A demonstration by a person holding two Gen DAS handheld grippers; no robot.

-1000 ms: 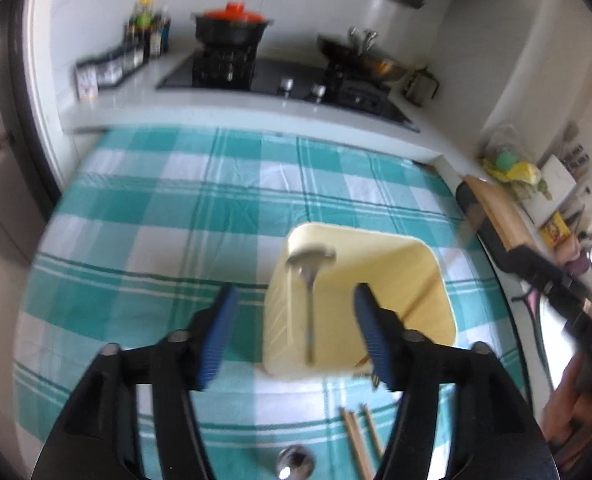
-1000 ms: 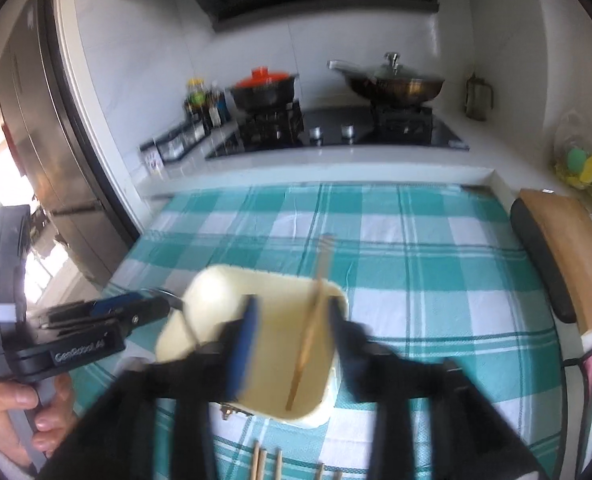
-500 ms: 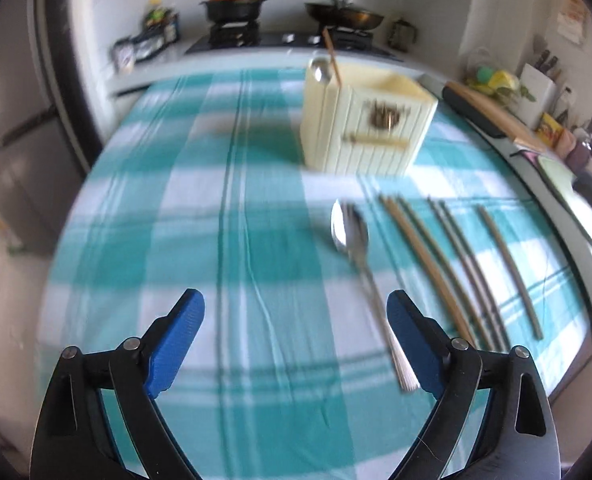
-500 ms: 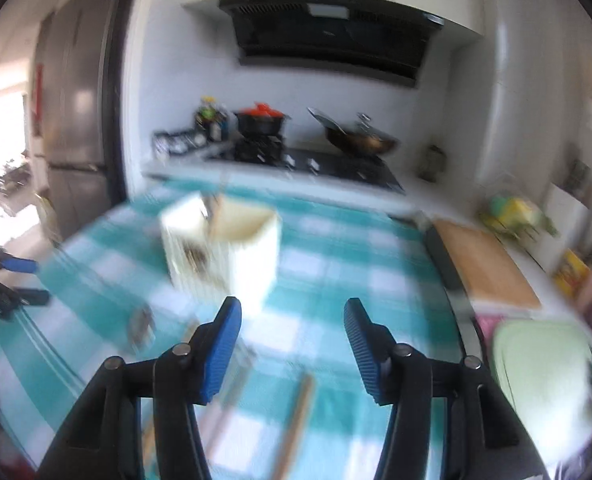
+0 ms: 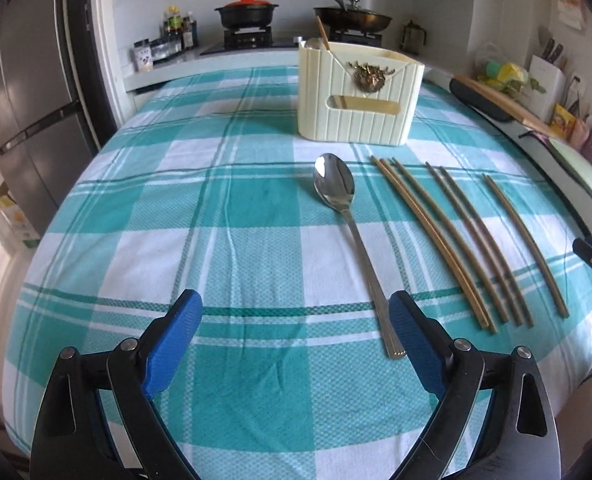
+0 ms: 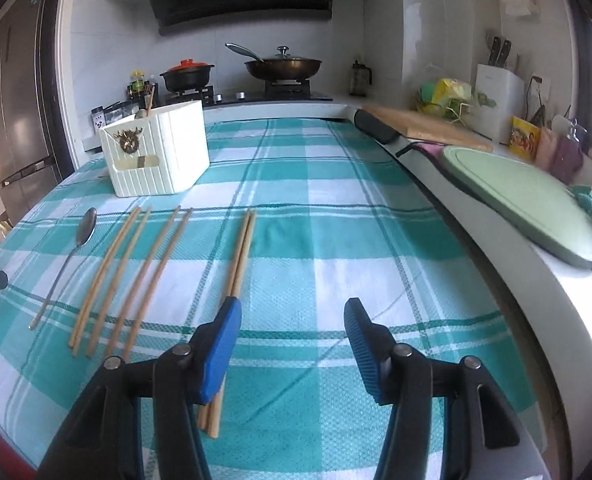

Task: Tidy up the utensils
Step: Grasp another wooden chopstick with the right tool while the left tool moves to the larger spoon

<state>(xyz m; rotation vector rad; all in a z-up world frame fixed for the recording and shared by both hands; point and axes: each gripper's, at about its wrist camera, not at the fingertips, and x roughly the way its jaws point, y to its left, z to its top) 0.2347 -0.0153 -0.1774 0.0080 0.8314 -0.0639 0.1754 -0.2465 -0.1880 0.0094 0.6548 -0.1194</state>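
Left wrist view: left tool (image 5: 294, 340) has blue pads spread wide, nothing between them, having just been opening; it hangs above the teal-and-white checked cloth on the tabletop (image 5: 224, 216). Its right pad sits just beside the handle end of a long stainless steel spoon (image 5: 350, 236), which lies flat on the cloth with its bowl toward the holder; contact cannot be told. Right of the spoon lie loose tan wooden chopsticks (image 5: 452, 240), roughly parallel, spread in small groups. Beyond them stands a cream ribbed plastic utensil holder (image 5: 358, 96) with a brass ornament on its front; a spoon bowl and one chopstick tip stick up from its left rear corner. Right wrist view: right tool (image 6: 292, 340) has jaws moderately apart and empty, having opened a little further. Its left pad overlaps the near part of the rightmost chopstick pair (image 6: 238, 260), which runs under it; the pads do not press on it. On the counter at right lies a pale green cutting board (image 6: 528, 196).
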